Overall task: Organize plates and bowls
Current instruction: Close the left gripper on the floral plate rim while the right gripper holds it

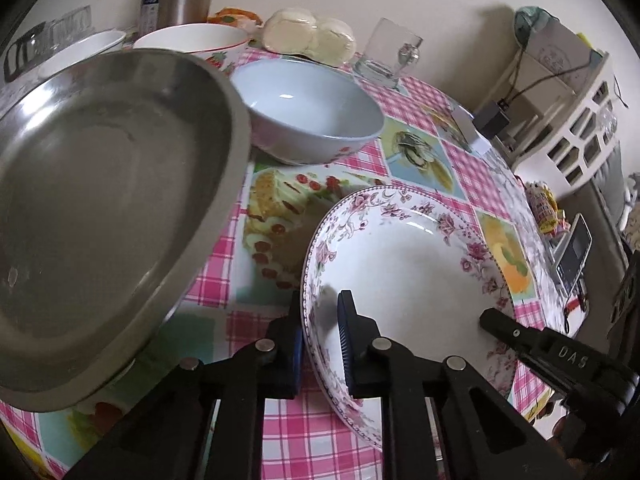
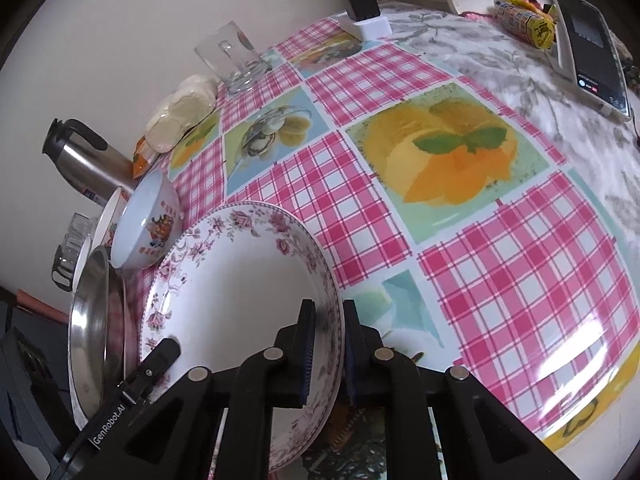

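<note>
Left wrist: round glossy floral plate (image 1: 400,264) beside steel pan (image 1: 100,208)

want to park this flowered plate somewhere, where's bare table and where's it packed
Both the left gripper and right gripper clamp the floral plate. Free: the wide tablecloth stretch right of the plate, bordered by the phone and glass mug. Crowded: left side, where the steel pan, blue bowl and thermos cluster.

We find the left gripper (image 1: 320,344) angled downward, jaws closed tight; the right gripper (image 2: 329,350) likewise angled downward, jaws clamped; both grippers sit close together.
</note>
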Available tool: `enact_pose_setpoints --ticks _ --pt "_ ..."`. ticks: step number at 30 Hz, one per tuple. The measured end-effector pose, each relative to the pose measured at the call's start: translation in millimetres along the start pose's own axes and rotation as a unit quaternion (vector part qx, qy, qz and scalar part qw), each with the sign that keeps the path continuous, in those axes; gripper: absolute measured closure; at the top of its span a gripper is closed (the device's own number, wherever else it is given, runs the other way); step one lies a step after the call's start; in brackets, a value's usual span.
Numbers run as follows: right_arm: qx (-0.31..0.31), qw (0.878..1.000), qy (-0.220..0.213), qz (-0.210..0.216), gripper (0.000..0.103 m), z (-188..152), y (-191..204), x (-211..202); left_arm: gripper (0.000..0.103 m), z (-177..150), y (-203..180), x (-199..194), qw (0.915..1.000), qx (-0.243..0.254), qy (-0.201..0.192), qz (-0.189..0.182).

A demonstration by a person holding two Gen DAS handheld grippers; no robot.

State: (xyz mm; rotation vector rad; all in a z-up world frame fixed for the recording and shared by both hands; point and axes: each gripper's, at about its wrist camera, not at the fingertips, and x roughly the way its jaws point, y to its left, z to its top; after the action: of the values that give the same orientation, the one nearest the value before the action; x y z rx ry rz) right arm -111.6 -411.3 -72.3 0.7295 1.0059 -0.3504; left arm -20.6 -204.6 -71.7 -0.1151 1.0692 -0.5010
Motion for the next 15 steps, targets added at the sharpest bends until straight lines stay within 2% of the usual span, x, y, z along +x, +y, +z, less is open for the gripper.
enact_pose_setpoints --ticks 6,11,15 --pt "-0.003 1.000 -0.016 0.003 0.089 3.7 -4.4 -14.0 0.087 0.4 -11.3 -3.0 0.9996 0.027 -0.005 0.000" --pt "-0.001 0.999 -0.026 0.034 0.089 4.0 -6.5 -22.4 0.087 4.6 -9.3 -5.3 0.9996 0.025 -0.008 -0.004" --pt "-0.004 0.999 -0.030 0.033 0.089 3.0 -4.7 -27.5 0.087 6.1 -10.5 -8.0 0.9995 0.029 -0.012 -0.006"
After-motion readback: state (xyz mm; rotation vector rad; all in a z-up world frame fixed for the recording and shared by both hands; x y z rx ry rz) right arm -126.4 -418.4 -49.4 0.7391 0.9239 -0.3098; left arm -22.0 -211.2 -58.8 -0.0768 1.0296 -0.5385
